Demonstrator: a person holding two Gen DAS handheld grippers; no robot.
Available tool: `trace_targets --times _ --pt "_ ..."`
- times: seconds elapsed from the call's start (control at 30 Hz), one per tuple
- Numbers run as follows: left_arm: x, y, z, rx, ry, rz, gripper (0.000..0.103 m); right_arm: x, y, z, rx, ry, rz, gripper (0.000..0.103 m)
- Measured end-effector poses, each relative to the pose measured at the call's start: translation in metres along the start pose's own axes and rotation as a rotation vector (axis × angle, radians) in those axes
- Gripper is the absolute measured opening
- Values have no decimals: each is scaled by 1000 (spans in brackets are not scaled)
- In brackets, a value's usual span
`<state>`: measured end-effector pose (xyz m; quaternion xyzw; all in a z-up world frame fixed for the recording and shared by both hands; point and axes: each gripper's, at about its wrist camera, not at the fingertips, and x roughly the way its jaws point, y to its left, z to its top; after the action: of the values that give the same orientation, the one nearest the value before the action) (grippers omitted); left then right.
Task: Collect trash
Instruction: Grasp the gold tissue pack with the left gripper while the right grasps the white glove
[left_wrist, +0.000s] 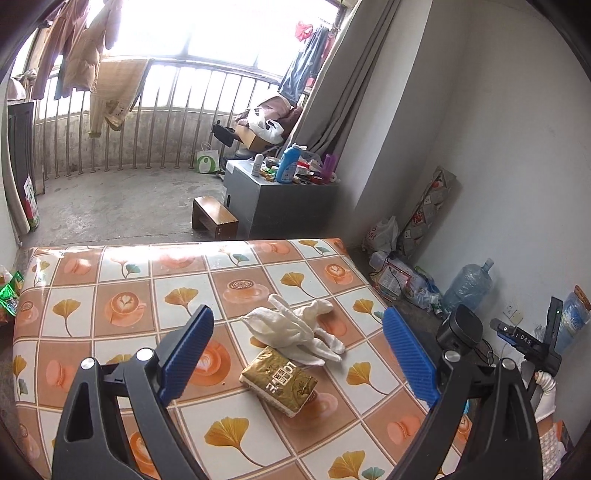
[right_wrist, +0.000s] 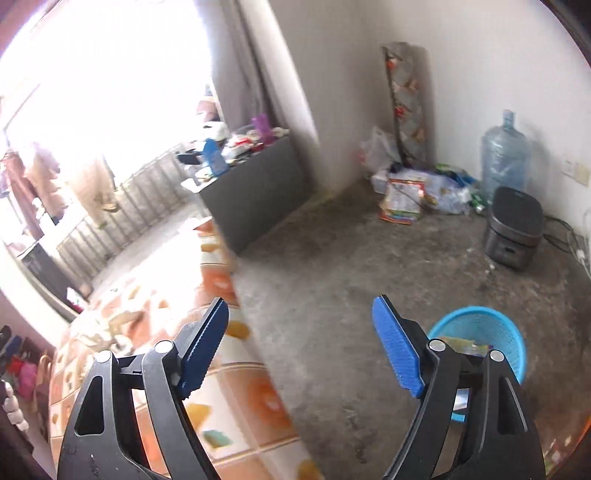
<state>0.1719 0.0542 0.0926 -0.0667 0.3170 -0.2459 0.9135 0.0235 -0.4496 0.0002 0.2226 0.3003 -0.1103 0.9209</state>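
A crumpled white cloth or tissue (left_wrist: 299, 328) lies on the patterned table (left_wrist: 110, 295), with a gold tissue pack (left_wrist: 279, 384) just in front of it. My left gripper (left_wrist: 299, 354) is open and empty, hovering over the table with both items between its blue fingers (left_wrist: 188, 354). My right gripper (right_wrist: 301, 347) is open and empty, off the table's right edge above the floor. A blue waste basket (right_wrist: 484, 332) with some scraps inside stands on the floor just right of its right finger (right_wrist: 397, 354). The right gripper also shows in the left wrist view (left_wrist: 532, 343), beside the table.
A grey cabinet (left_wrist: 258, 195) loaded with bottles and a small wooden stool (left_wrist: 214, 221) stand beyond the table. Bags and wrappers (right_wrist: 410, 192), a water jug (right_wrist: 504, 155) and a dark cooker (right_wrist: 515, 229) sit along the wall. A green packet (left_wrist: 11, 295) lies at the table's left edge.
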Motion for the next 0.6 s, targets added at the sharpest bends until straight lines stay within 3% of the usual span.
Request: trace_targets --times 0.17,0.37,0.47,0.6 --pt "-6 19 -11 -15 5 68 91 27 47 -10 -4 91 222 78" --pt "4 41 -26 -52 48 104 91 56 82 -38 72 288 395 77" --pt "23 49 -29 -59 99 85 73 62 110 -54 51 369 433 72" --pt "59 54 -27 -70 196 66 58 75 129 -52 -1 380 408 68"
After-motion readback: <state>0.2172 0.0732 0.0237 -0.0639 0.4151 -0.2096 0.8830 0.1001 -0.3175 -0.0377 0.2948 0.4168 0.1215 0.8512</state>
